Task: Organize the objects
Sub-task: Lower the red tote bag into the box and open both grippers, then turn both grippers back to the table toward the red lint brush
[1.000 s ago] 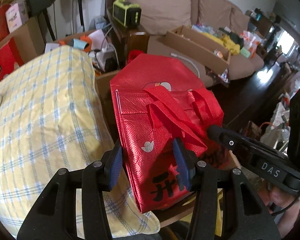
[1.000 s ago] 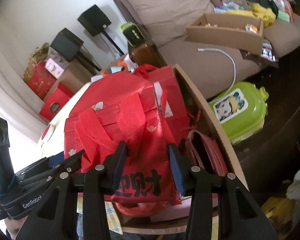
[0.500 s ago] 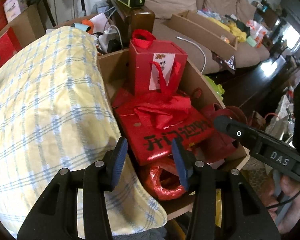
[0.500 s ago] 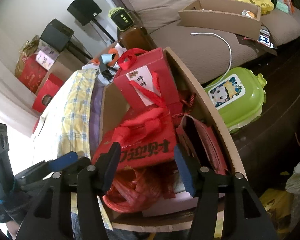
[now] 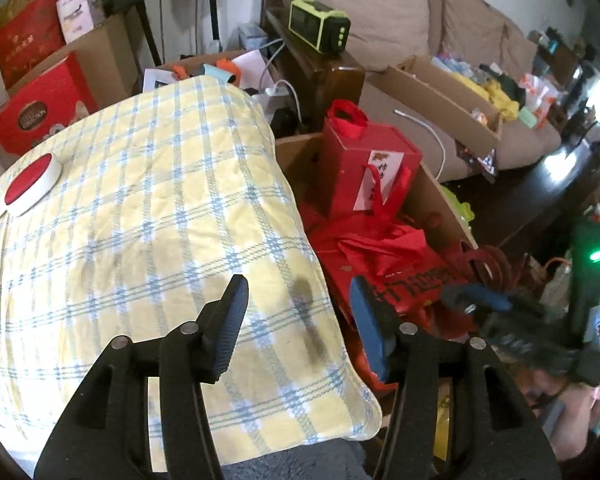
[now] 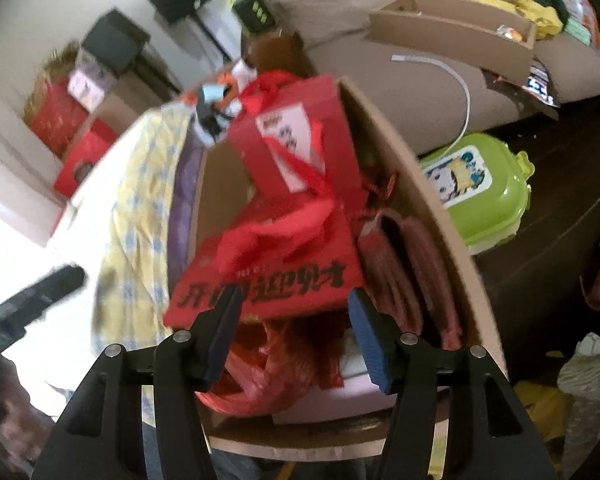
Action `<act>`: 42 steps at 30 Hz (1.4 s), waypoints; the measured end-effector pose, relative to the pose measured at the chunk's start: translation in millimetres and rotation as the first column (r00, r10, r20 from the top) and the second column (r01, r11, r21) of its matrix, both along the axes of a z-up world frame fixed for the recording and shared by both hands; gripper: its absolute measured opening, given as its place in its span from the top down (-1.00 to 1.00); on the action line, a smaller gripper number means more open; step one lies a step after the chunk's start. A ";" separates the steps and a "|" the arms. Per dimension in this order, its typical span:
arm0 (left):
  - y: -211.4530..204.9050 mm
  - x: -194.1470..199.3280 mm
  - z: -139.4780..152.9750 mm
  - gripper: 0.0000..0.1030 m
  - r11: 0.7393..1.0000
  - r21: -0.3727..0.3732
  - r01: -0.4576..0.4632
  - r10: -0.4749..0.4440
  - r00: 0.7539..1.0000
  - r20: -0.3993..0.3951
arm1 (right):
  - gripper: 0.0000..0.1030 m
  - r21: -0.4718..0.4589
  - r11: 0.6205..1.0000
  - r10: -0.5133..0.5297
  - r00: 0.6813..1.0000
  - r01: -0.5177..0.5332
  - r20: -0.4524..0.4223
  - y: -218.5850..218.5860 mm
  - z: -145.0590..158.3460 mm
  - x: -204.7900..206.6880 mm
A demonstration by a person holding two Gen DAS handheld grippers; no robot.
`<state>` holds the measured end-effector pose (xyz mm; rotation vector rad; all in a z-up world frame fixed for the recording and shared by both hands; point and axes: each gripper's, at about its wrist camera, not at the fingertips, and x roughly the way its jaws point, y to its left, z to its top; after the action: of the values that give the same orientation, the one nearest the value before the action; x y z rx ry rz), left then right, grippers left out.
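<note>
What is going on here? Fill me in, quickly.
A person with two handheld grippers is tidying red gift bags into a cardboard box beside the checked cloth. The red tote bag lies flat in the box, in front of an upright red gift box. Both the left gripper and the right gripper are open and hold nothing.

My right wrist view is motion-blurred; lettering on the red tote bag (image 6: 268, 276) is unreadable. The cardboard box (image 6: 432, 216) floor is hidden under its contents. The yellow checked cloth (image 5: 140, 240) conceals whatever it covers.
</note>
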<state>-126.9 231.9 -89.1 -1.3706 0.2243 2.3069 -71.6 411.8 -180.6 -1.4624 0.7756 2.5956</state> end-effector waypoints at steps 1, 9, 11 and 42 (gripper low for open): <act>-3.9 -0.3 3.9 0.03 1.000 -0.001 -0.002 0.002 1.000 -0.012 | -0.12 0.002 1.000 0.030 0.999 -0.030 0.038 -5.5 -7.0 -3.6; -47.4 -10.5 21.5 -0.02 0.998 0.027 -0.064 0.065 0.997 -0.051 | -0.12 0.072 0.992 0.096 0.990 -0.104 0.100 -24.7 -16.3 -5.5; -61.6 -14.6 24.6 -0.02 0.996 0.029 -0.084 0.086 0.994 -0.066 | -0.12 0.063 0.995 0.077 0.995 -0.081 0.067 -21.1 -8.4 -1.5; -378.8 -177.1 -28.7 -0.47 0.950 -0.066 -0.306 0.296 0.946 -0.131 | -0.58 0.237 0.799 0.582 0.810 -0.552 -0.074 -258.5 97.0 -172.0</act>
<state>-304.0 -146.9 -117.8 -1.3905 0.1607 2.6647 -243.6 153.3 -83.6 -1.6567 0.0417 3.1147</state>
